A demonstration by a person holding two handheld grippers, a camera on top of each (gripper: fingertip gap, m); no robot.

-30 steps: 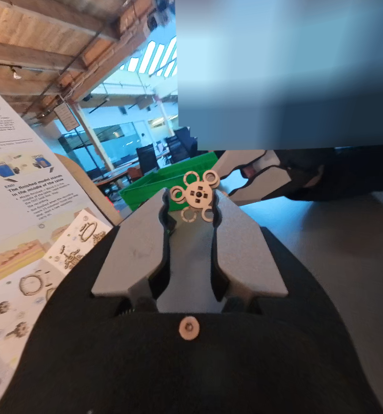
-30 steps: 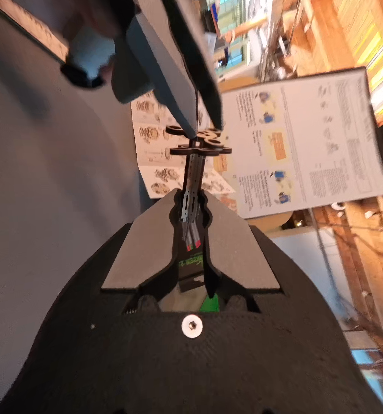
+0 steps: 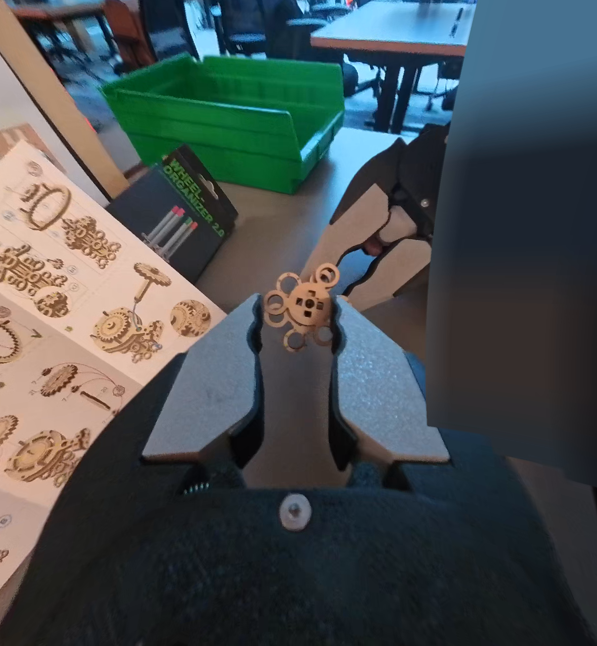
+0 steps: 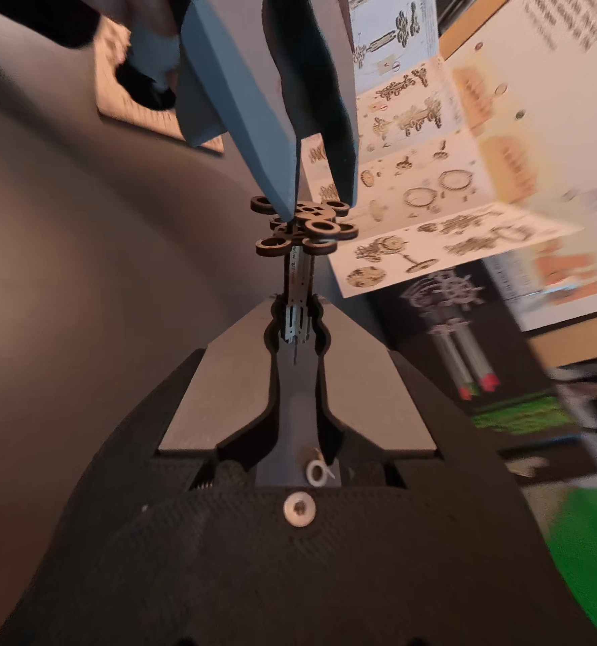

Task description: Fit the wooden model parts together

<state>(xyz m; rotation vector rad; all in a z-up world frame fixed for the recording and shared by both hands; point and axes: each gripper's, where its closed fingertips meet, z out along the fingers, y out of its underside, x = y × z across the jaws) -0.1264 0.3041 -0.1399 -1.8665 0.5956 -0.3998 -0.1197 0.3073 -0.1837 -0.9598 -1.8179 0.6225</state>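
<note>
Gripping a flat wooden piece (image 3: 302, 309) made of small rings around a centre plate with square holes, the left hand-held gripper (image 3: 298, 311) is clamping it by its edges at centre frame, its face turned toward the camera. Behind it, right of centre, the right hand-held gripper (image 3: 370, 258) is showing its pale fingers, and what it is carrying is hidden in this view.

From the right wrist view, the right hand-held gripper (image 4: 297, 314) is pinching a thin pale rod (image 4: 298, 279) whose long axis is running straight up the frame, away from the camera. A second ringed wooden piece (image 4: 300, 244) is sitting on the rod's far end, seen edge-on and lying across the rod. Directly above it the left hand-held gripper (image 4: 319, 206) is reaching down from the top of the frame, holding its own ringed piece (image 4: 307, 209) just over the second one; whether the two are touching cannot be told.

An instruction sheet (image 3: 62, 314) with drawings is lying on the grey counter (image 3: 279, 223) at the left, a dark product card (image 3: 181, 216) beside it and a green bin (image 3: 227, 119) beyond. A small white ring (image 4: 316, 472) is lying low between the right fingers.
</note>
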